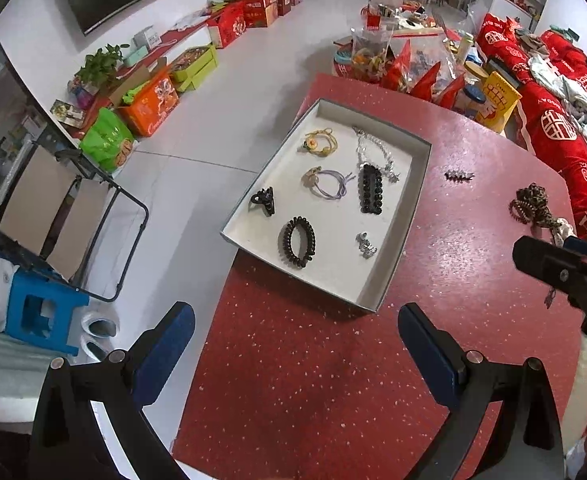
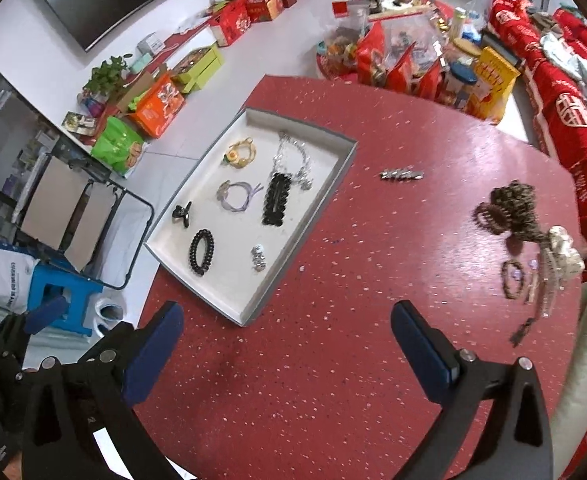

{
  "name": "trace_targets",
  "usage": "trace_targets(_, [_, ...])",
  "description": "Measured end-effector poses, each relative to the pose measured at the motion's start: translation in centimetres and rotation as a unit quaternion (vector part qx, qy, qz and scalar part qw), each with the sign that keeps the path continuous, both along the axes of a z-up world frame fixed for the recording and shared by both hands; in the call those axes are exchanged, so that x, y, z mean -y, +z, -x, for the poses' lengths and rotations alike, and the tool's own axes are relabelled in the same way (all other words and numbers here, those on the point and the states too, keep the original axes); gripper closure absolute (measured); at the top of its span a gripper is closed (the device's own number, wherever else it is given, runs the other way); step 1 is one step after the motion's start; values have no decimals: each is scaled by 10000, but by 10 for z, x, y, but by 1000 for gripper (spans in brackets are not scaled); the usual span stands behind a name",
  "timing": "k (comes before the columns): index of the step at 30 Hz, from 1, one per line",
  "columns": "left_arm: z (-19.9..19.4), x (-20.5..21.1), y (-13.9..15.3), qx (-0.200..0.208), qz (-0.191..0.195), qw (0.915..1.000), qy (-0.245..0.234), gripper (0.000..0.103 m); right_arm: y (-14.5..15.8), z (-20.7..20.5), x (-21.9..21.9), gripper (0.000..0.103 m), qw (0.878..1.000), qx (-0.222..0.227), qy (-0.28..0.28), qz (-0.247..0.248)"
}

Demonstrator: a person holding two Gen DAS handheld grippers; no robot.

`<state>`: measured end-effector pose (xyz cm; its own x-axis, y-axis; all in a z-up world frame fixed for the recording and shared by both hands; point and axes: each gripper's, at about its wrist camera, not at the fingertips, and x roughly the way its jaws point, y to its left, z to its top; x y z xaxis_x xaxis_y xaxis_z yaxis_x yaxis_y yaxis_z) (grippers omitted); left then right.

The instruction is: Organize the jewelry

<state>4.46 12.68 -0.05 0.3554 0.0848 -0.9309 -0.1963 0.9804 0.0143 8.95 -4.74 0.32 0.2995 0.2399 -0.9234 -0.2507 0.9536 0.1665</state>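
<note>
A shallow white tray [image 1: 389, 280] [image 2: 253, 312] lies on the red speckled table. In it are a black coil hair tie [image 1: 298, 241] [image 2: 201, 252], a black claw clip [image 1: 263, 201], a long black clip [image 1: 370, 189] [image 2: 276, 199], a purple hair tie [image 1: 329, 185], a yellow bracelet [image 1: 320, 142], a silver chain [image 1: 373, 148] and a small silver piece [image 1: 365, 244]. Loose on the table lie a silver clip [image 2: 401, 175] and a pile of leopard and brown hair ties [image 2: 509, 212]. My left gripper [image 1: 295, 332] and right gripper [image 2: 287, 332] hover open and empty above the table's near part.
Right of the pile lie a beaded bracelet [image 2: 513, 278] and pale clips [image 2: 553, 276]. Red snack bags and jars [image 2: 413, 60] crowd the table's far edge. A blue stool [image 1: 41, 316] and a folding frame [image 1: 73, 216] stand on the floor at left. Red cushions [image 1: 553, 128] line the right.
</note>
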Motion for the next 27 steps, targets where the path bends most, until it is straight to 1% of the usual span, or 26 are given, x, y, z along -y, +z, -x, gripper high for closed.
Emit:
trace_targets(4, [7, 3, 13, 29, 0, 10000, 36, 1, 15, 3, 5, 0, 9998, 130, -104, 63])
trace_targets(7, [11, 8, 22, 51, -51, 10000, 27, 1, 27, 10, 4, 0, 9992, 335, -73, 202])
trace_targets(11, [16, 12, 30, 77, -25, 10000, 33, 1, 38, 17, 1, 0, 9982, 518, -6, 289])
trace_targets(17, [19, 13, 36, 105, -54, 9999, 74, 1, 45, 18, -1, 0, 9974, 631, 43, 355])
trace_targets(27, [19, 9, 37, 124, -68, 9998, 152, 1, 47, 16, 1, 0, 9972, 649, 27, 382])
